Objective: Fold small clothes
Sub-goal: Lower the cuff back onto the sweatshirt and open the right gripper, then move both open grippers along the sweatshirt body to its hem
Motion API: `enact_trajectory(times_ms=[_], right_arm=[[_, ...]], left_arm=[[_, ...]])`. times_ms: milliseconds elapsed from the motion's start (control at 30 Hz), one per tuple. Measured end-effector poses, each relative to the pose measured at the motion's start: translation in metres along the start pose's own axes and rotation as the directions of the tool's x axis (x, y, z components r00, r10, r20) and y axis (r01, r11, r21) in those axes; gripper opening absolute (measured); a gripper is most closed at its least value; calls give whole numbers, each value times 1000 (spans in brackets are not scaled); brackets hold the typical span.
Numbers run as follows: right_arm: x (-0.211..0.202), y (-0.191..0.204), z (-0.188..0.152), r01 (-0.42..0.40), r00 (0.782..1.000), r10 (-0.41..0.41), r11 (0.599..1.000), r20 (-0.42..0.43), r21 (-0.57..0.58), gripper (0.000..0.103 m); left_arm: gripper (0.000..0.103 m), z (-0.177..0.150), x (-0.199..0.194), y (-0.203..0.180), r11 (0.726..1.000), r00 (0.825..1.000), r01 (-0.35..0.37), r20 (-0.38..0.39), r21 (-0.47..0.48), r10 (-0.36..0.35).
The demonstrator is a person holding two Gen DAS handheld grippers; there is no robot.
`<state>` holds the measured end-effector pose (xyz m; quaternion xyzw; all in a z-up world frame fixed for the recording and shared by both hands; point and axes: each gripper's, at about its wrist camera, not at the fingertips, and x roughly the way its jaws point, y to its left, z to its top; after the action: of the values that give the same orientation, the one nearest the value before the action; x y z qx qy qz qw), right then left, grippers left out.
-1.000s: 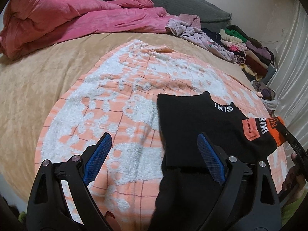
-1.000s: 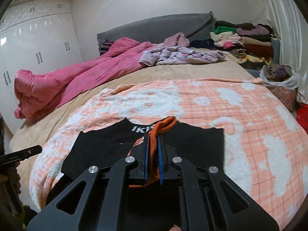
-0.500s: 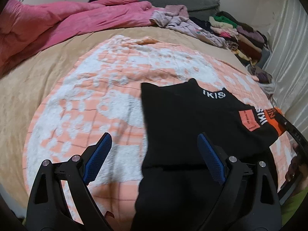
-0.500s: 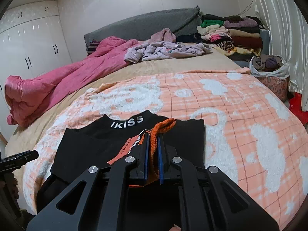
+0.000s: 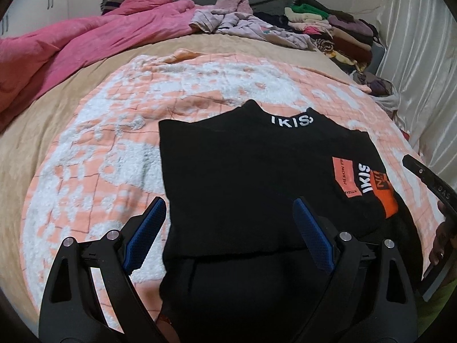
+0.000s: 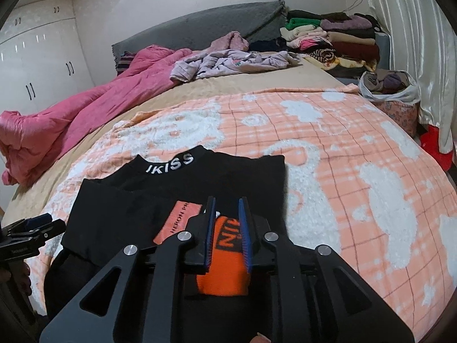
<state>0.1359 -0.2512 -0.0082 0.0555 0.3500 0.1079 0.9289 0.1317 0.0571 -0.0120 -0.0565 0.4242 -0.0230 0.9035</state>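
A black sweater [image 5: 248,171] with white collar lettering lies on the orange-and-white blanket [image 5: 114,154], both sleeves folded across its front. Its orange cuff [image 5: 387,200] lies at the right. My left gripper [image 5: 228,228] is open and empty, just above the sweater's lower half. In the right wrist view the sweater [image 6: 182,188] lies ahead, and my right gripper [image 6: 227,217] stands a little open around the orange cuff [image 6: 225,268], which lies flat between the fingers. The right gripper also shows at the edge of the left wrist view [image 5: 428,183].
A pink duvet [image 5: 85,37] lies at the back left. Loose lilac clothes [image 6: 228,63] and a stack of folded clothes [image 6: 328,37] sit by the grey headboard [image 6: 200,25]. A bag of clothes [image 6: 388,91] stands by the curtain on the right.
My right gripper has laid the orange-cuffed sleeve down on the sweater and opened a little. My left gripper has moved right, over the sweater.
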Motion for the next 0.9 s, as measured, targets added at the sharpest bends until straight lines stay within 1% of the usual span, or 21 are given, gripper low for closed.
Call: enact_trajectory(times_ms=[133, 233, 300, 367, 433, 467, 567, 667, 767, 800, 833, 900], right_arm=[[-1, 4, -5, -4, 1000, 4, 1000, -11, -9, 24], [0, 15, -10, -18, 1000, 17, 999, -26, -38, 26], [4, 24, -12, -32, 999, 29, 997, -42, -66, 26], [8, 34, -14, -46, 998, 40, 994, -57, -95, 27], [12, 46, -16, -65, 996, 56, 990, -74, -124, 30], [14, 51, -18, -72, 995, 61, 988, -81, -137, 32], [25, 73, -22, -97, 990, 75, 976, -117, -195, 35], [39, 88, -25, -95, 986, 59, 967, -156, -238, 35], [55, 89, -30, -64, 980, 14, 966, -196, -250, 35], [60, 87, -32, -48, 978, -5, 967, -207, -252, 35], [65, 82, -35, -3, 974, -56, 966, -218, -260, 37], [68, 73, -37, -13, 972, -45, 971, -231, -241, 38]], left_arm=[[80, 0, 5, -6, 1000, 1000, -1, -5, 23, 1], [77, -1, 11, -10, 999, 1000, -6, -12, 52, 6], [69, -4, 19, -12, 997, 999, -13, -31, 72, 16], [64, -7, 28, -11, 996, 997, -22, -65, 87, 27], [63, -13, 38, -7, 996, 994, -24, -106, 91, 34], [63, -15, 41, -5, 996, 993, -18, -114, 86, 28], [63, -18, 42, 1, 997, 993, 4, -115, 71, 4], [64, -18, 41, 4, 998, 993, 14, -117, 63, -7], [64, -20, 40, 6, 998, 993, 20, -116, 55, -14], [64, -21, 39, 6, 998, 993, 22, -115, 53, -16], [64, -21, 39, 6, 998, 993, 23, -115, 53, -17], [64, -22, 38, 6, 998, 993, 25, -114, 57, -18]])
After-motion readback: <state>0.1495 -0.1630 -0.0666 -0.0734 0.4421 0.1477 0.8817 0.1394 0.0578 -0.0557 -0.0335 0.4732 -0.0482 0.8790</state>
